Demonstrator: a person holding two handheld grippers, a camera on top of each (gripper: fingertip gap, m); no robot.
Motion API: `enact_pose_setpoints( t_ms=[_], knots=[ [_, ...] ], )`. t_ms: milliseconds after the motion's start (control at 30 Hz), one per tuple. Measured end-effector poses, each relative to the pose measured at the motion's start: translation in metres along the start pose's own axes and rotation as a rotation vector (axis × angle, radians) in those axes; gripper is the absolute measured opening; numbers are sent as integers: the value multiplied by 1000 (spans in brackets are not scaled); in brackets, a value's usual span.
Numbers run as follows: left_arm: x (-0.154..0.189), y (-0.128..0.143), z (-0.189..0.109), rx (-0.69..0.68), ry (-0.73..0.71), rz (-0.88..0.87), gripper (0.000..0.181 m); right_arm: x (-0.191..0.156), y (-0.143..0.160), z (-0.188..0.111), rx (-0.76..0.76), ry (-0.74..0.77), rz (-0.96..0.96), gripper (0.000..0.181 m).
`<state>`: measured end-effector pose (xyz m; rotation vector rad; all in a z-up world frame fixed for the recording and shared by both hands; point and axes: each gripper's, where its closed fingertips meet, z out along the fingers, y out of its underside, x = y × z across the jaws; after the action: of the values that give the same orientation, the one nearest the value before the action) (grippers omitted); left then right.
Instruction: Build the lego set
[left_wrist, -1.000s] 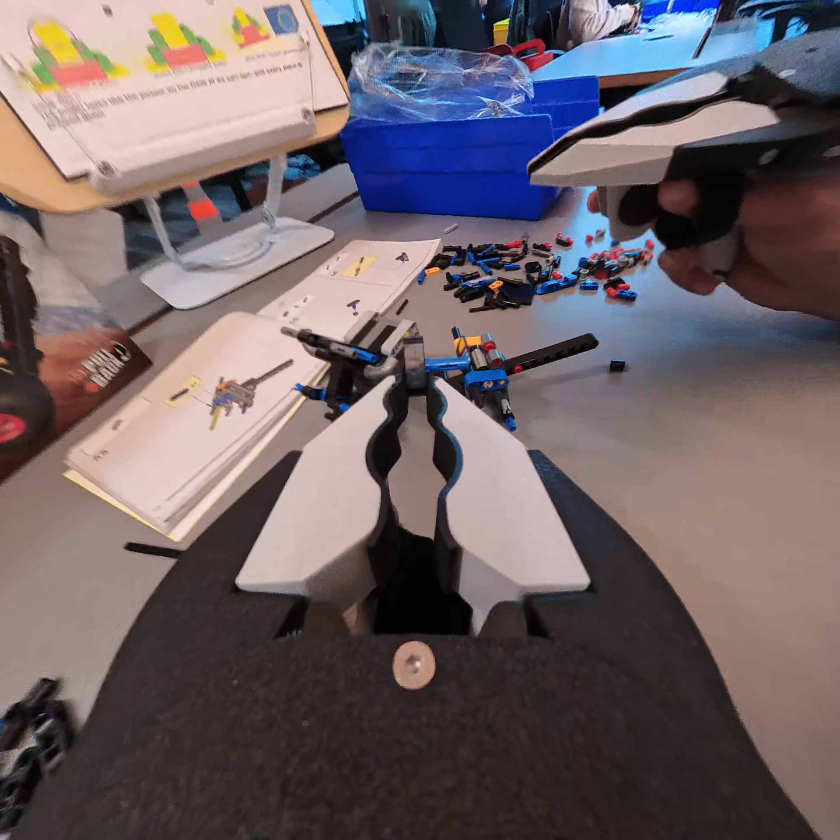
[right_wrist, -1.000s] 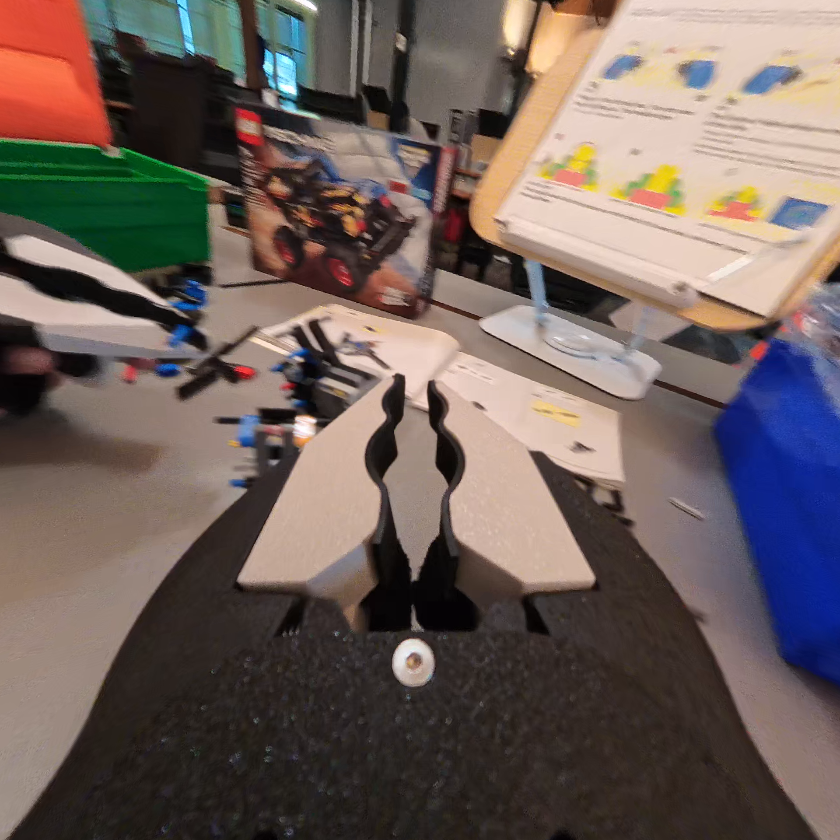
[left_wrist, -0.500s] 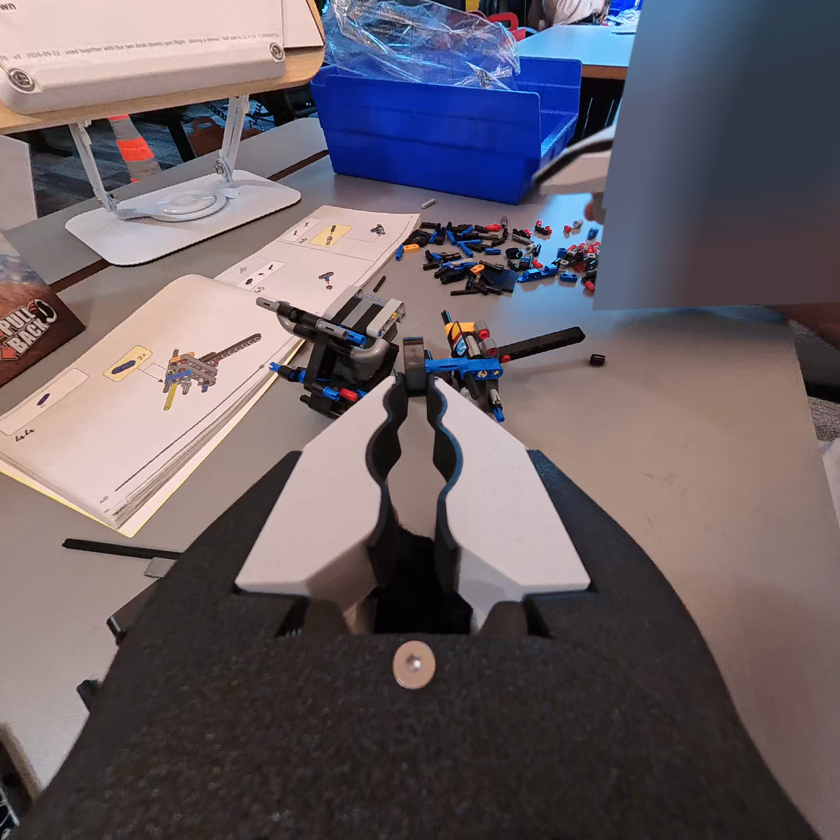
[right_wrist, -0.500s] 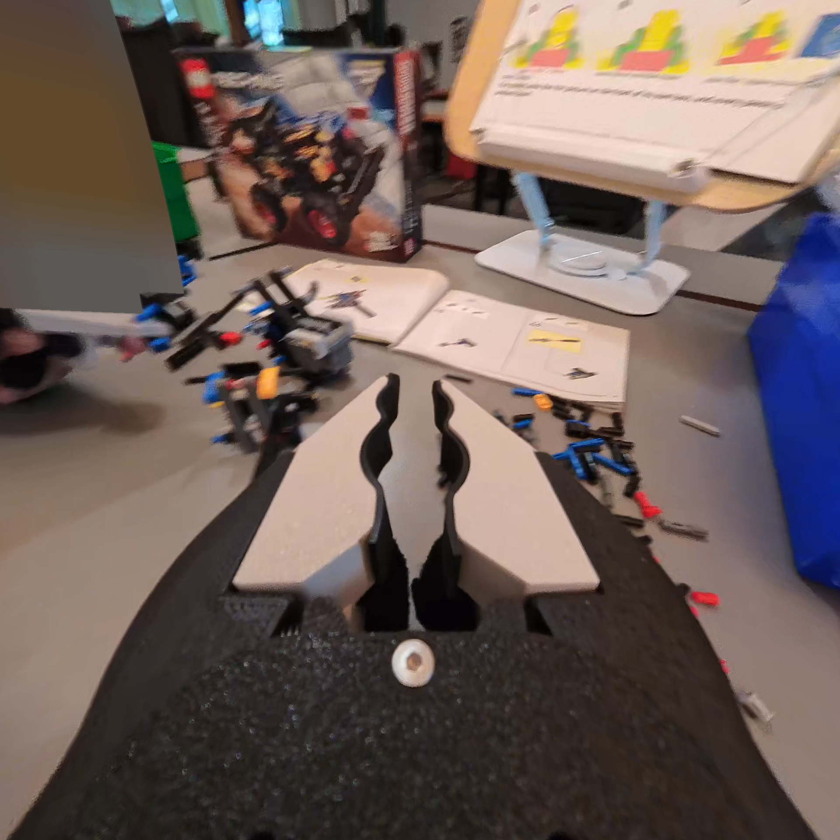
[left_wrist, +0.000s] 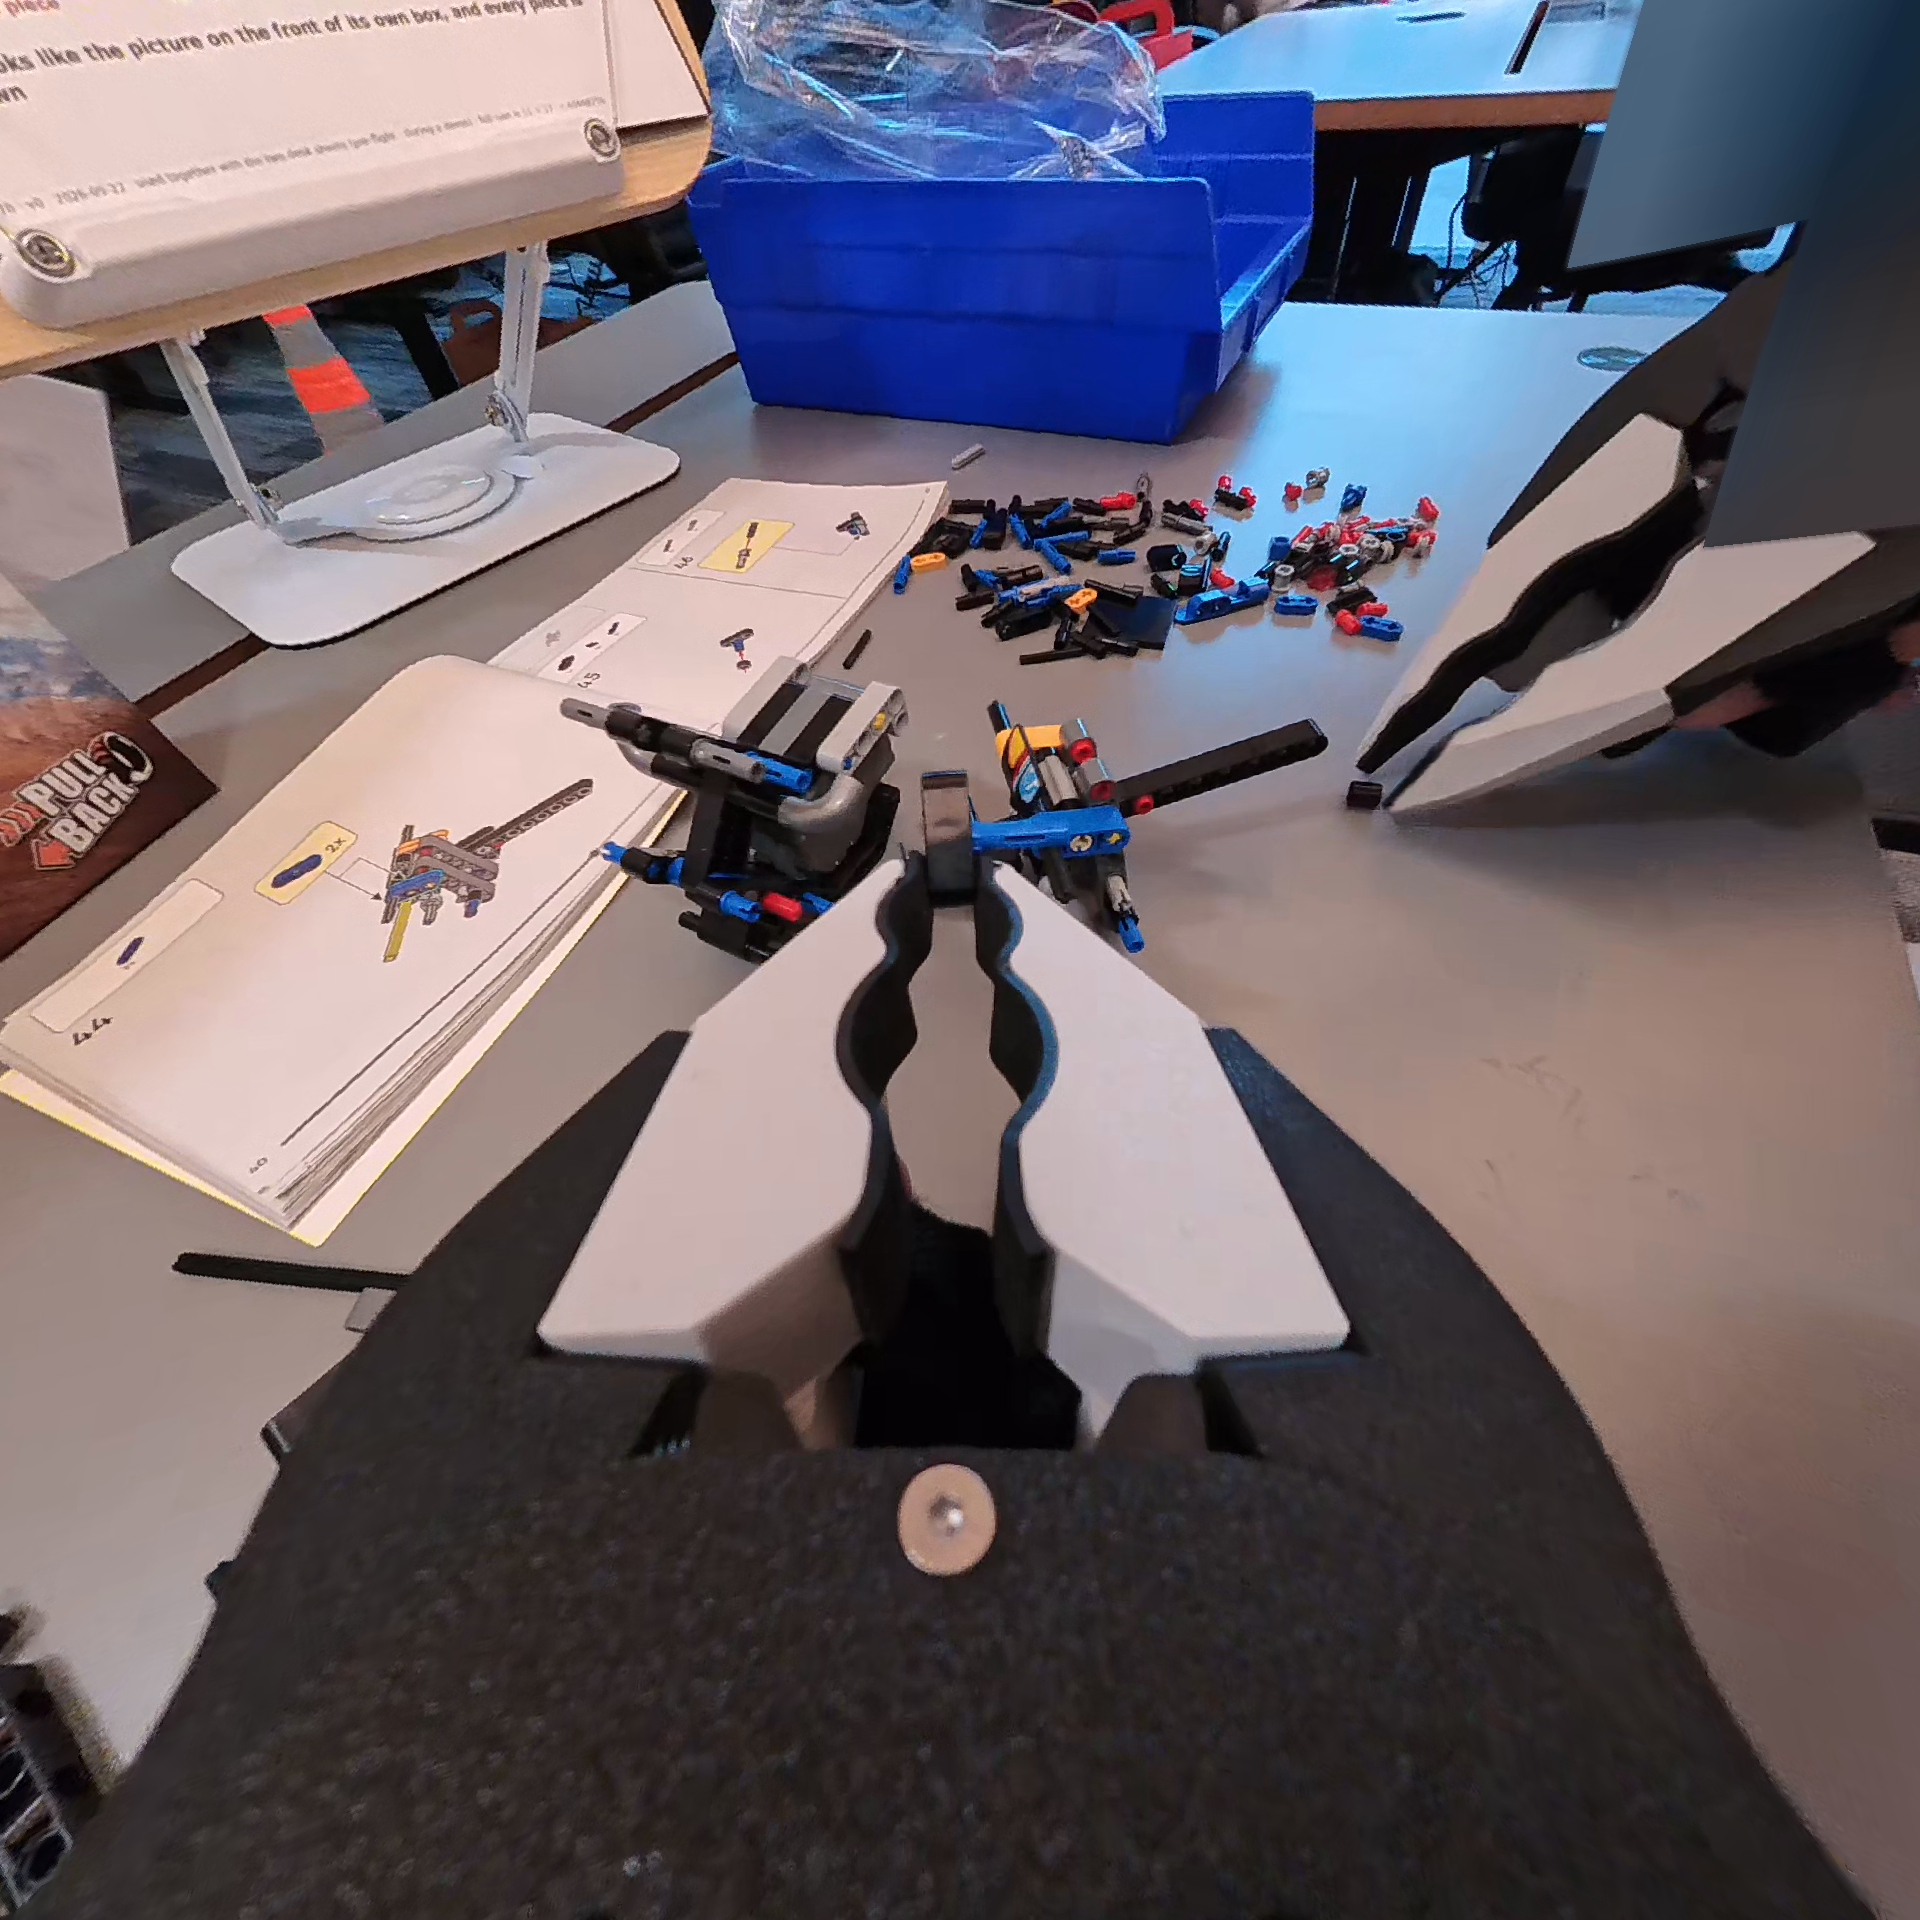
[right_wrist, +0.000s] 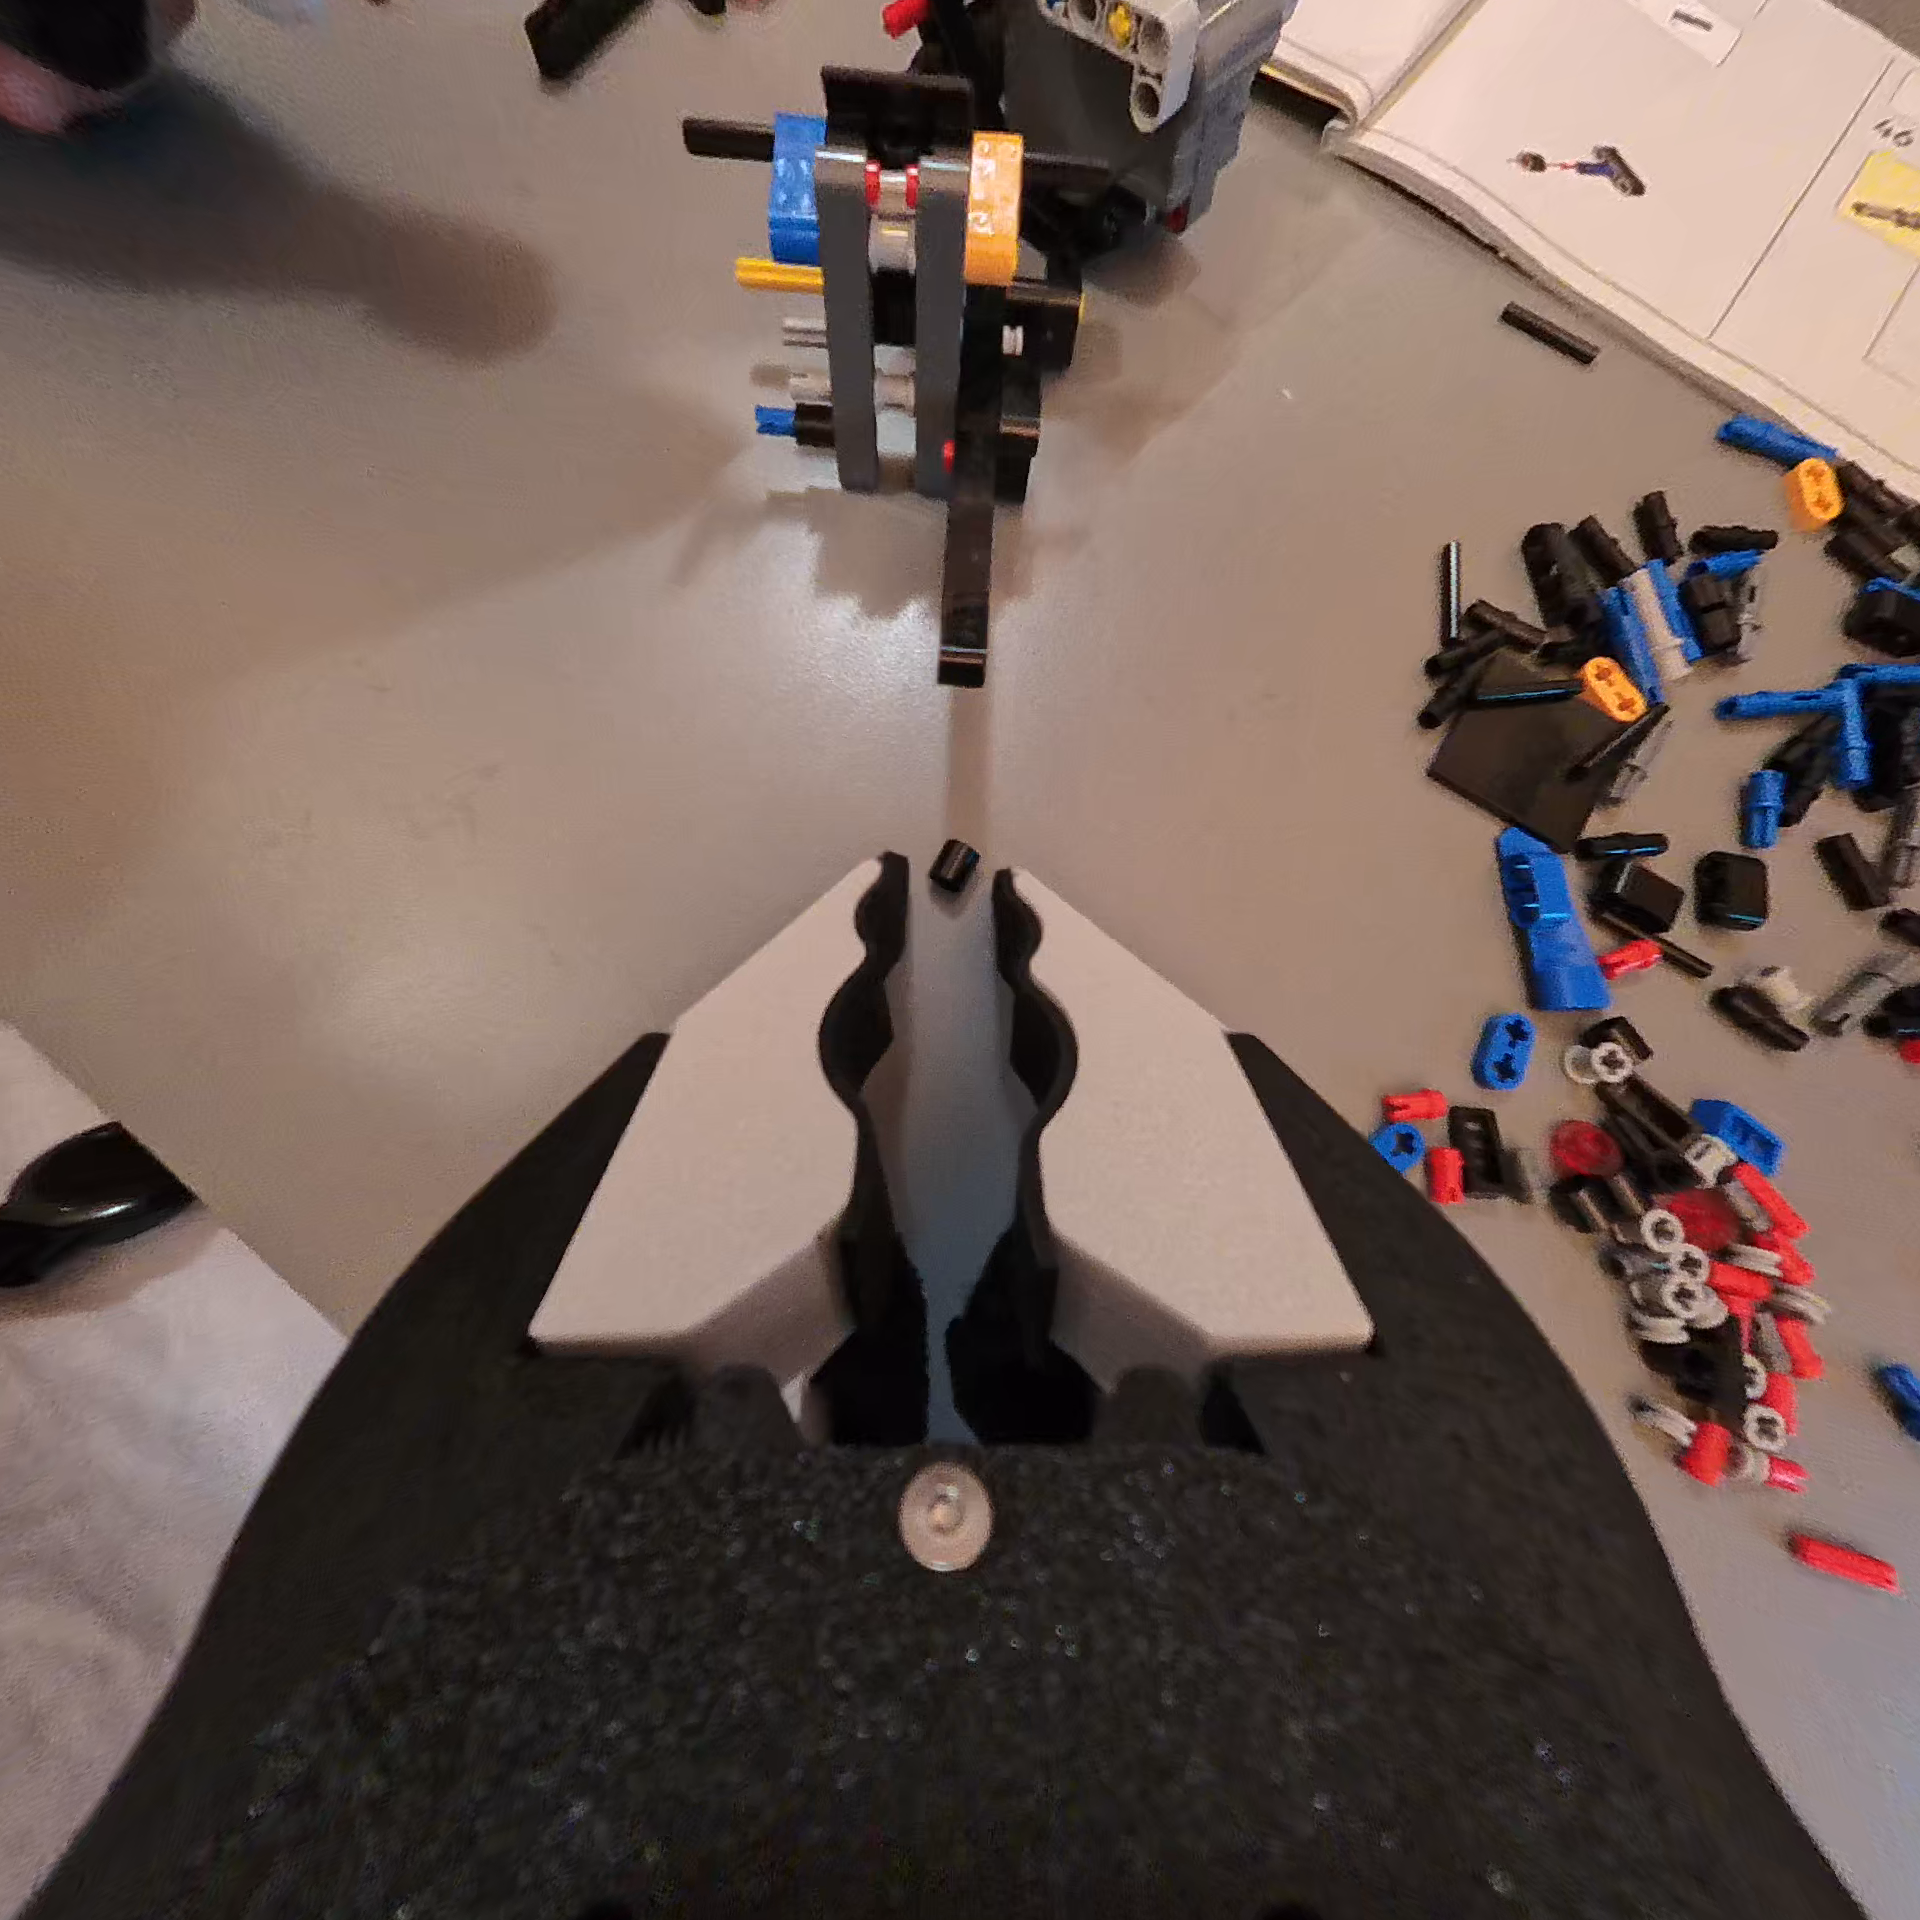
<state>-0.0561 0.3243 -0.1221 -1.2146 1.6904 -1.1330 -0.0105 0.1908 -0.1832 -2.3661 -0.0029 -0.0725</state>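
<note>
My left tool (left_wrist: 948, 883) is nearly closed, its tips pinching a black part (left_wrist: 945, 826) at the near end of a small assembly (left_wrist: 1060, 805). This assembly rests on the grey worktop (left_wrist: 1455, 1039); a blue beam runs from the black part to a cluster of orange, grey and red pieces, and a long black beam (left_wrist: 1226, 764) points away to the right. Just left of it stands a larger assembly (left_wrist: 779, 800) of grey, black and blue parts, touching the edge of the open manual (left_wrist: 343, 904).

My right tool (right_wrist: 943, 873) is slightly open and holds nothing. A small black pin (right_wrist: 954, 864) lies on the worktop between its tips; I cannot tell whether the tips touch it. Beyond the pin, apart from it, the long black beam points back toward this tool. In the left wrist view the right tool (left_wrist: 1382, 784) is tilted down, tips at the worktop beside the pin (left_wrist: 1361, 795).

Farther out, a loose pile of parts (left_wrist: 1164, 571), black, blue, red and orange, is spread right of the manual. Behind the pile sits a blue bin (left_wrist: 987, 301) with clear plastic in it. To its left stands a white stand (left_wrist: 416, 499) carrying a sheet.
</note>
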Motion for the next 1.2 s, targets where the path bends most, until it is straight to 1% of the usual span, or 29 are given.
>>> enact_pose_setpoints(
  t_ms=[100,200,367,500,600,700,833,900,1067,1200],
  knots=[
    [1,0,0,-2,0,10,6,-3,3,1,-5,-17,7,14],
    [2,1,0,-4,0,17,6,-10,-1,4,21,-51,21,13],
    [4,2,1,-11,1,35,6,-12,-6,9,41,-39,-3,13],
    [5,2,1,-14,-2,52,6,-23,-11,13,62,-55,-16,13],
    [6,2,1,-12,-3,57,6,-23,-13,16,65,2,-64,10],
    [6,2,1,-11,-2,62,6,-25,-13,15,70,22,-103,6],
    [7,2,1,-11,0,64,6,-27,-10,11,79,7,-123,15],
    [7,2,1,-15,2,64,6,-29,-9,9,86,-8,-129,16],
    [8,3,2,-20,-1,73,6,-33,-8,10,83,-30,-168,9],
    [8,3,2,-20,-1,79,6,-32,-8,11,80,-43,-159,6]
  ],
)
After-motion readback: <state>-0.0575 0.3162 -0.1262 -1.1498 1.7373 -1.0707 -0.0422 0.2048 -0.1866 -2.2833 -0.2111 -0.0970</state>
